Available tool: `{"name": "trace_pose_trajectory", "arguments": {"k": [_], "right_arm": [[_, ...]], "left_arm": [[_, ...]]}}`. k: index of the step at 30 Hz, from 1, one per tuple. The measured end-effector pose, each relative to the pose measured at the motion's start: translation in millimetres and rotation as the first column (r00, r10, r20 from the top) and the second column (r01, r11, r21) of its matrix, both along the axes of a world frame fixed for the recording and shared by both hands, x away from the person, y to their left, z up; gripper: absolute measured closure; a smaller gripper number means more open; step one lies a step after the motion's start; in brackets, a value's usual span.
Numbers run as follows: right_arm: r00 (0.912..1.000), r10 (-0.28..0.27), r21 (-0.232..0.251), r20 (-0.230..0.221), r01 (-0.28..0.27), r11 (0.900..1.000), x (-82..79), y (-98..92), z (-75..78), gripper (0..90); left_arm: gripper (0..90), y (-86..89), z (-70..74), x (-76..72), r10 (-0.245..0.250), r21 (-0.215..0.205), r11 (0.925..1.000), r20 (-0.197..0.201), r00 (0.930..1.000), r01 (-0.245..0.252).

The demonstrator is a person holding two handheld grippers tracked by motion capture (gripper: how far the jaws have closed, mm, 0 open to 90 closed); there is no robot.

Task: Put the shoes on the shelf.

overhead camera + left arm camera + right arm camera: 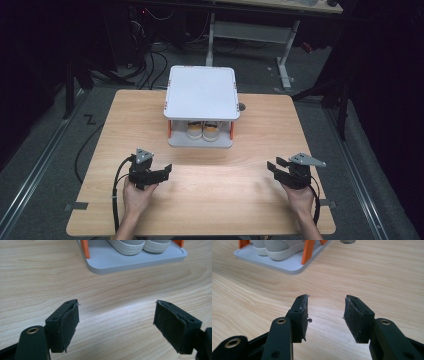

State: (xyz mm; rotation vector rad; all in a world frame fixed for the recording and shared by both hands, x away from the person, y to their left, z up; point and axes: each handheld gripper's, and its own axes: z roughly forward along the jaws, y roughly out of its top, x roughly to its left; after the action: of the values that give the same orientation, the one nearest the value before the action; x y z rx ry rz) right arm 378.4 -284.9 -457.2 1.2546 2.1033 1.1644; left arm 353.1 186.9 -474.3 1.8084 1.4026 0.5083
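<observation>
Forearms and hands enter from the near edge of the table (150, 210), each holding a gripper low over bare wood.

Table: light wood grain, squarish, nothing on it but the rack at the far middle and a small grey disc (242, 106) beside the rack's right corner.

Shoe rack (201, 107): grey, two-tier, orange posts (85, 248), flat white-grey top. It stands at the far centre, well apart from both grippers. Its front edge runs across the table, left to right.

Pair of shoes (203, 131): pale with light soles, side by side on the lower shelf under the top plate. Which end faces the person is hard to tell. In the left gripper view the soles (135, 245) show at the top edge.

Left gripper (152, 175): jaws spread wide, nothing between them, aimed forward and right toward the rack. Pads (70, 320) look worn at the edges.

Right gripper (280, 167): jaws apart, a narrower gap than the left, empty, aimed forward and left at the rack's right front corner.

Key relation: the shoes lie ahead and inward of both grippers, roughly midway between them; neither arm looks clearly nearer. Any reach must go in low, under the top plate and between the posts.

Room: dark, grey floor, cables, another table's legs beyond.
</observation>
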Motion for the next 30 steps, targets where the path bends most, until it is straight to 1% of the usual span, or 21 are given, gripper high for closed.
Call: {"name": "trace_pose_trajectory", "arguments": {"k": [1,3,7,8,10,11,14,16,19,25,28,29,30], "right_arm": [[1.0,0.0,0.0,0.0,0.0,1.0,0.0,0.0,0.0,53.8],[0.9998,-0.012,-0.003,-0.014,0.012,1.0,1.0,-2.6,-4.3,53.7],[0.9993,-0.03,-0.02,-0.021,0.03,0.999,3.8,-6.4,-10.0,53.5],[0.9988,-0.037,-0.024,-0.031,0.036,0.999,5.0,-7.1,-11.4,53.4],[0.9982,-0.049,-0.046,-0.034,0.048,0.998,8.5,-8.2,-14.0,53.3],[0.9976,-0.058,-0.051,-0.039,0.056,0.997,9.9,-8.5,-15.1,53.2],[0.9969,-0.065,-0.058,-0.044,0.062,0.996,12.7,-9.6,-17.2,53.1],[0.9962,-0.075,-0.072,-0.045,0.072,0.995,16.2,-9.9,-20.0,52.9],[0.9947,-0.086,-0.079,-0.056,0.081,0.994,19.5,-10.3,-23.4,52.4],[0.9925,-0.102,-0.09,-0.067,0.096,0.991,25.1,-10.2,-29.2,51.5],[0.9914,-0.111,-0.104,-0.069,0.104,0.989,26.3,-9.3,-31.2,50.5],[0.991,-0.112,-0.105,-0.073,0.104,0.989,26.9,-9.4,-32.2,50.4],[0.9905,-0.112,-0.108,-0.079,0.104,0.989,27.9,-9.3,-33.4,50.3]], "left_arm": [[20.6,0.0,0.0,0.0,0.0,0.0,1.0,0.0,1.0,0.0],[20.7,2.5,-2.6,1.2,0.011,0.0,0.9999,-0.007,0.9999,-0.011],[20.9,5.9,-6.8,4.7,0.037,0.023,0.9991,-0.012,0.9992,-0.036],[21.1,6.9,-7.7,6.0,0.044,0.028,0.9986,-0.015,0.9989,-0.044],[21.3,7.5,-8.5,7.1,0.051,0.033,0.9982,-0.013,0.9986,-0.051],[21.3,8.9,-9.7,9.5,0.062,0.044,0.9971,-0.014,0.998,-0.061],[21.5,9.5,-10.8,11.9,0.074,0.044,0.9964,-0.016,0.9971,-0.073],[21.8,10.1,-12.2,13.8,0.082,0.045,0.9957,-0.014,0.9965,-0.082],[22.0,11.1,-15.7,17.2,0.097,0.063,0.9934,-0.022,0.995,-0.096],[22.3,12.8,-19.4,21.1,0.123,0.081,0.9892,-0.011,0.9924,-0.122],[22.3,14.2,-22.5,23.0,0.126,0.112,0.9861,-0.02,0.9918,-0.123],[22.3,14.2,-22.5,23.0,0.126,0.112,0.9861,-0.02,0.9918,-0.123],[22.3,14.3,-24.2,23.7,0.129,0.128,0.9839,-0.024,0.9914,-0.125]]}}
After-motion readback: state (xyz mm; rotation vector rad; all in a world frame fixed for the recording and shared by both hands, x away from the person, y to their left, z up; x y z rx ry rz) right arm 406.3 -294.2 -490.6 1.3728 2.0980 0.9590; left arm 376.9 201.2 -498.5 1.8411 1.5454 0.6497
